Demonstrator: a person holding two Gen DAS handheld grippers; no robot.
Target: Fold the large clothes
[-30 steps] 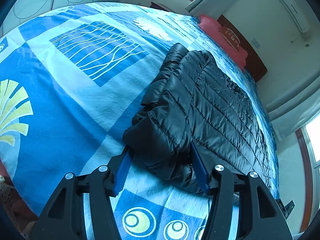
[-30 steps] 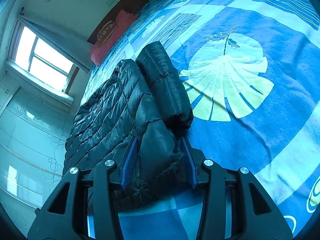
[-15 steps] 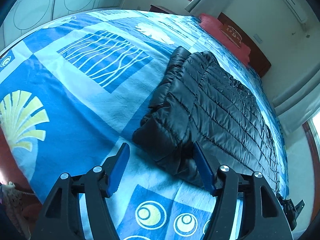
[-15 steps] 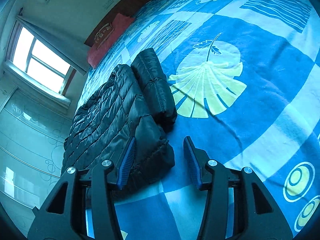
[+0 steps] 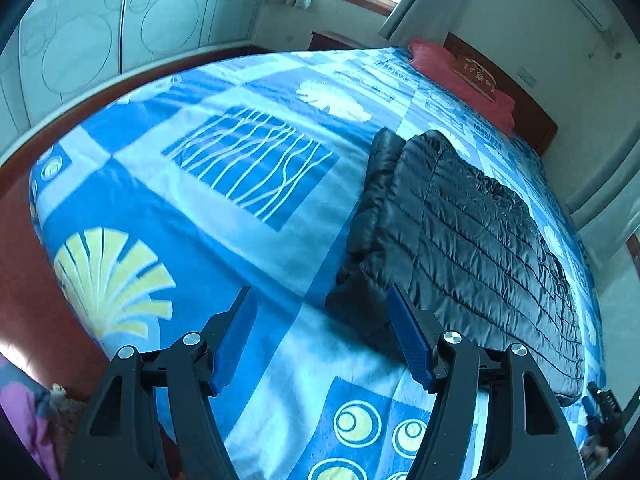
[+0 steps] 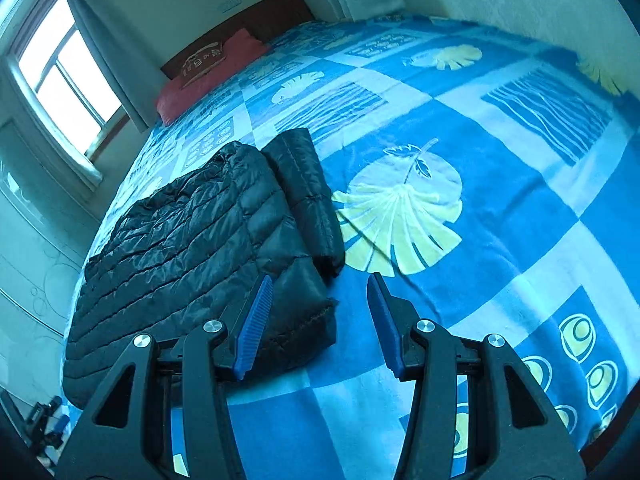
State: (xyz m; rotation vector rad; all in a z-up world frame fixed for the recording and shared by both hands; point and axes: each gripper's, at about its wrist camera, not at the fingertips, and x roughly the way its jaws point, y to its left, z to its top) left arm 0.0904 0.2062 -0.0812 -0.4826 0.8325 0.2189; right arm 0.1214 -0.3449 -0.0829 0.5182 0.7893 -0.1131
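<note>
A black quilted puffer jacket (image 5: 460, 232) lies flat on the blue patterned bed cover (image 5: 200, 220), with a sleeve folded in along each long side. My left gripper (image 5: 320, 292) hangs open above the jacket's near left corner, pads clear of the fabric. In the right wrist view, the jacket (image 6: 192, 232) fills the left half. My right gripper (image 6: 320, 280) is open above its near right corner, and its blue pads (image 6: 256, 320) touch nothing. The folded right sleeve (image 6: 308, 200) lies along the jacket's edge.
A red pillow (image 5: 460, 72) rests against the dark wooden headboard (image 6: 256, 24) at the far end of the bed. A window (image 6: 64, 76) and a patterned wardrobe (image 5: 100, 40) flank the bed. A dark object (image 6: 44, 412) stands on the floor by the bed's near corner.
Both grippers let go of the jacket's near edge, opened and drew up and back. The jacket has settled flat on the bed cover.
</note>
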